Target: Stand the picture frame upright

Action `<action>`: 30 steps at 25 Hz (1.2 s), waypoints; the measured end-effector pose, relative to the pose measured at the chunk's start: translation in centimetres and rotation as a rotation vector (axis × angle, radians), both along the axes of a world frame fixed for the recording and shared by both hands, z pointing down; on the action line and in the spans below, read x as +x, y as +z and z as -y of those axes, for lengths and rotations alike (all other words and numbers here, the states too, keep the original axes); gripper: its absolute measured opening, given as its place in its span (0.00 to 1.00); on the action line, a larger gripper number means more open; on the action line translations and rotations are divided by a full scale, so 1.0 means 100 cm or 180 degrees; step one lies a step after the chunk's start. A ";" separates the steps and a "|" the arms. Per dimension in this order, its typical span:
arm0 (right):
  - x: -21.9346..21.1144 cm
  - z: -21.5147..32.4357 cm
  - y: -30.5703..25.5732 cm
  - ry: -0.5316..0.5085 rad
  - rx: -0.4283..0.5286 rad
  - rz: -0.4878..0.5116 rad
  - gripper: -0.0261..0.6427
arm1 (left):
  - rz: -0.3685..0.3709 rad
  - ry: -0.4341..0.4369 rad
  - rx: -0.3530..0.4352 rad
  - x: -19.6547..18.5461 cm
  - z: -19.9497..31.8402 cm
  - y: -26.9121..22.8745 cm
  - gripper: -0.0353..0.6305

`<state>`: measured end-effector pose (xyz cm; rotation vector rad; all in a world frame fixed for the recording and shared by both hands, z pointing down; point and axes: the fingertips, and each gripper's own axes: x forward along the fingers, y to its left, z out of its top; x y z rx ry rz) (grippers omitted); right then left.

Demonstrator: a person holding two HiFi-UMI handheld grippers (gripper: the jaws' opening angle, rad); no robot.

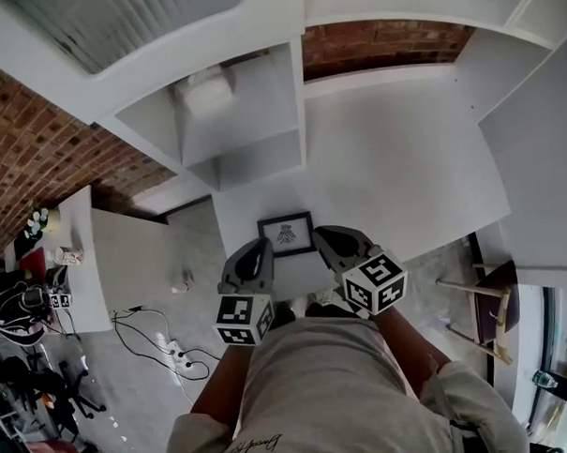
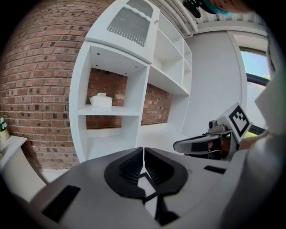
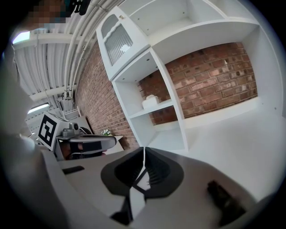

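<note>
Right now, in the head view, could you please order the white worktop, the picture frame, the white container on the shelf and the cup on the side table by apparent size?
1. white worktop, by far the largest.
2. picture frame and white container: they look about alike, so I won't rank them.
3. cup, smallest.

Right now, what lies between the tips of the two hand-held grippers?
In the head view, the picture frame lies flat on the white counter between them.
</note>
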<state>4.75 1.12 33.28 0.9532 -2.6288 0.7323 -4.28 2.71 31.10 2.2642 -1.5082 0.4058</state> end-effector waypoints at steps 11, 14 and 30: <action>-0.010 0.012 0.014 0.0347 -0.0118 -0.0124 0.08 | 0.0001 0.0339 -0.0147 -0.016 0.020 0.019 0.09; -0.010 0.015 0.021 0.0432 -0.0141 -0.0191 0.08 | 0.0002 0.0404 -0.0225 -0.021 0.024 0.030 0.09; -0.009 0.020 0.085 0.0528 -0.0487 -0.0454 0.08 | 0.0005 0.0393 -0.0606 -0.038 0.030 0.096 0.09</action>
